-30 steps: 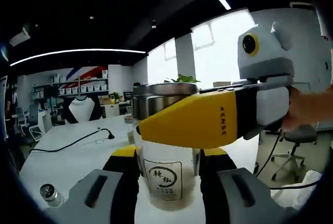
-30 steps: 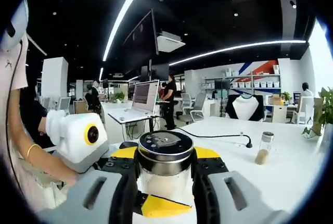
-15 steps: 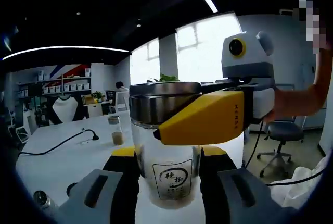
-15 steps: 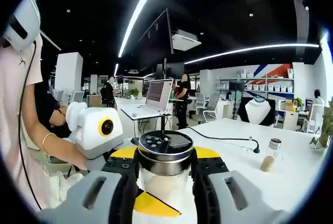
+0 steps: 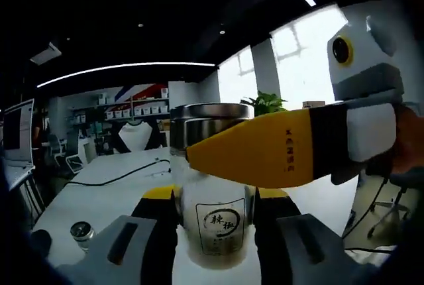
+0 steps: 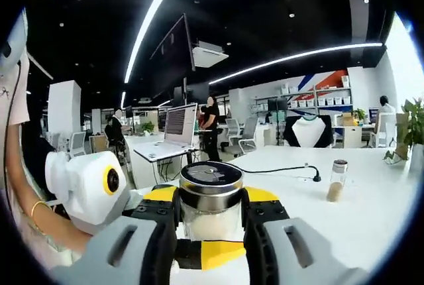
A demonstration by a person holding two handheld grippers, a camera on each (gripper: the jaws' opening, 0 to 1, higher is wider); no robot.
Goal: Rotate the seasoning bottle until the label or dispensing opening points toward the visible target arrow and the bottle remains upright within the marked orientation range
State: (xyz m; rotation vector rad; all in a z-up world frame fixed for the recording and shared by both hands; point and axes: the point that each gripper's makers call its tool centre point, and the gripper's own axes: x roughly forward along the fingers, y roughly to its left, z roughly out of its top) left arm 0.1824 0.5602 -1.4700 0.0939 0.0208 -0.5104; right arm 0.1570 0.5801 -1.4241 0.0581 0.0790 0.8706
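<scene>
The seasoning bottle (image 5: 215, 222) is clear glass with a steel cap and pale powder inside. It stands upright between the jaws of my left gripper (image 5: 215, 195), which is shut on its body. Its white label with dark characters faces the left gripper view. My right gripper (image 5: 265, 159) reaches in from the right, one yellow jaw lying across the bottle just under the cap. In the right gripper view the cap (image 6: 211, 173) sits between that gripper's jaws (image 6: 211, 200), shut on it. The left gripper's yellow jaw (image 6: 218, 253) crosses below.
A white table (image 6: 371, 212) carries a second small spice bottle (image 6: 338, 180), a black cable (image 6: 275, 169) and a small steel-capped jar (image 5: 83, 232). A laptop (image 6: 173, 126) and standing people are behind. A person's forearm (image 6: 36, 205) is at the left.
Both views have swung with the hands. The bottle stays gripped by both. In the right gripper view the left gripper's yellow jaw now lies more squarely across the bottom.
</scene>
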